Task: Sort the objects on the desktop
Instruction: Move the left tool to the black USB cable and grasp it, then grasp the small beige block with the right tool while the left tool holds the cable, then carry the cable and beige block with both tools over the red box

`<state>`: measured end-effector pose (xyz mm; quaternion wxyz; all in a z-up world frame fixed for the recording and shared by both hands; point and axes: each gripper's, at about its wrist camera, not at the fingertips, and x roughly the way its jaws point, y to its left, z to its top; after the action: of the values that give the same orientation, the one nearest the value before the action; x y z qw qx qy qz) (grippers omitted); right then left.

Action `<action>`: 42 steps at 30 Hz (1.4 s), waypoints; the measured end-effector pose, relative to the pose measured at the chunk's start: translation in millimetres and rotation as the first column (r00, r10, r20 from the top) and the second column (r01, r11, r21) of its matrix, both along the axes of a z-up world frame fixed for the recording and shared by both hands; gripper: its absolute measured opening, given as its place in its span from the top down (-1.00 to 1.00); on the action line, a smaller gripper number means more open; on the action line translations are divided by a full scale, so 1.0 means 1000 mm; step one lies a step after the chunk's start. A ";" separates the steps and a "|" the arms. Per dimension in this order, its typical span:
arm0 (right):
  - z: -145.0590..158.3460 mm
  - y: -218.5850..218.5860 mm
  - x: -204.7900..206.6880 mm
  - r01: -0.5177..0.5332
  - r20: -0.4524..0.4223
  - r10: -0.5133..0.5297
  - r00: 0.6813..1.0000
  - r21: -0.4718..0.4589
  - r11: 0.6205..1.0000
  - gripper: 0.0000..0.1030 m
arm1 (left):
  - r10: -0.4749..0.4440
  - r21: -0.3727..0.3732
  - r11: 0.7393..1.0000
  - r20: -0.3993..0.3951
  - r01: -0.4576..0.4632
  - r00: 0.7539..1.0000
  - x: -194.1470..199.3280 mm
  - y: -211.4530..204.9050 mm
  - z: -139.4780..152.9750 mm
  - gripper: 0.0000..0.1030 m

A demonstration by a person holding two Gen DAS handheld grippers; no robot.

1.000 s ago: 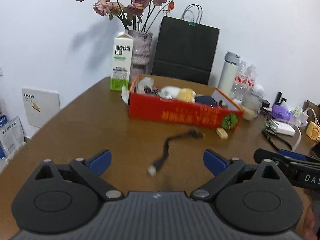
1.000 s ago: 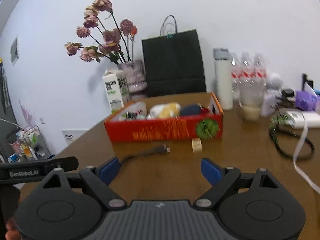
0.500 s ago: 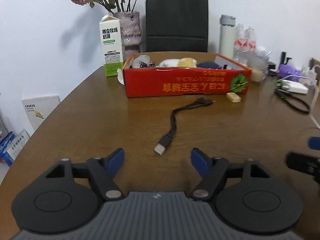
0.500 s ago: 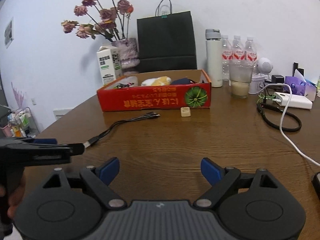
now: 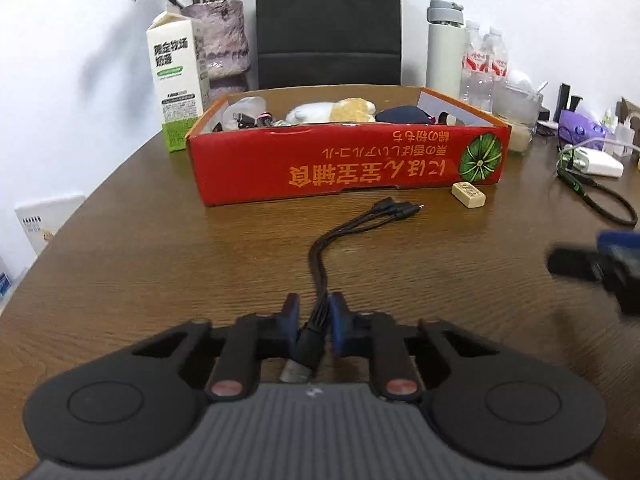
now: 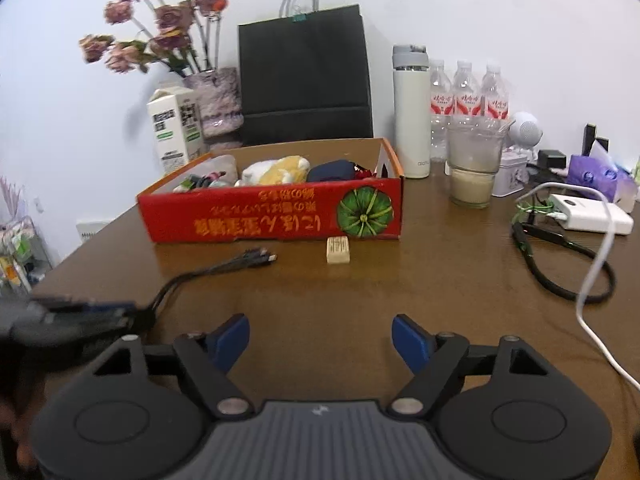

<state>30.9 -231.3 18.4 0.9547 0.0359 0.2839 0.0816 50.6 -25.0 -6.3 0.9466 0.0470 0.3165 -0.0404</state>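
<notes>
Two tools work the counter (image 5: 140,264): the left tool (image 5: 314,320) is clamped on the black cable (image 5: 320,256) at its plug end, likely to lift it into the red box (image 5: 344,160) toward the far edge; the right tool (image 6: 320,336) hovers spread wide, empty.

Brown wooden counter (image 6: 400,300) carried desk clutter.
A red box (image 6: 272,216) sat at 12 o'clock, a tile (image 6: 338,250) and black cable (image 5: 360,224) before it; a white charger (image 6: 592,218) lay at 2 o'clock.
</notes>
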 end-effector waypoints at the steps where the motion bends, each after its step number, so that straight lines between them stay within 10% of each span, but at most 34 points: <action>1: 0.001 0.000 0.008 0.002 0.001 -0.002 1.000 0.008 1.000 -0.49 | -0.008 0.010 1.000 0.003 0.008 1.000 -0.001 -0.002 0.000 0.82; 23: -0.009 -0.005 0.107 -0.061 0.013 0.061 0.998 0.025 0.998 -0.13 | 0.075 -0.233 0.972 0.171 -0.034 0.982 -0.026 0.037 0.072 0.95; 28: -0.015 0.015 0.123 -0.062 -0.034 0.061 0.998 -0.048 0.997 0.64 | 0.081 -0.255 0.966 0.193 -0.030 0.978 -0.036 0.045 0.080 0.95; 34: -0.021 0.011 0.128 -0.007 -0.027 0.005 1.000 -0.048 0.999 0.84 | 0.093 -0.260 0.965 0.195 -0.040 0.976 -0.051 0.048 0.081 0.95; 36: -0.020 0.009 0.126 0.003 -0.031 -0.005 1.000 -0.057 0.998 0.71 | 0.087 -0.265 0.964 0.204 -0.031 0.975 -0.061 0.047 0.084 0.95; 38: -0.018 0.009 0.126 0.029 -0.018 -0.031 0.999 -0.093 0.995 0.16 | 0.083 -0.258 0.966 0.213 -0.026 0.974 -0.068 0.046 0.086 0.94; 42: -0.023 0.004 0.139 0.008 -0.056 -0.010 0.998 -0.043 0.999 0.39 | 0.092 -0.251 0.967 0.220 -0.035 0.971 -0.077 0.046 0.089 0.94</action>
<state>169.6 -227.7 -4.6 0.9472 0.0189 0.3123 0.0700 -26.9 20.7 82.8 0.9761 -0.0763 0.1990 -0.0431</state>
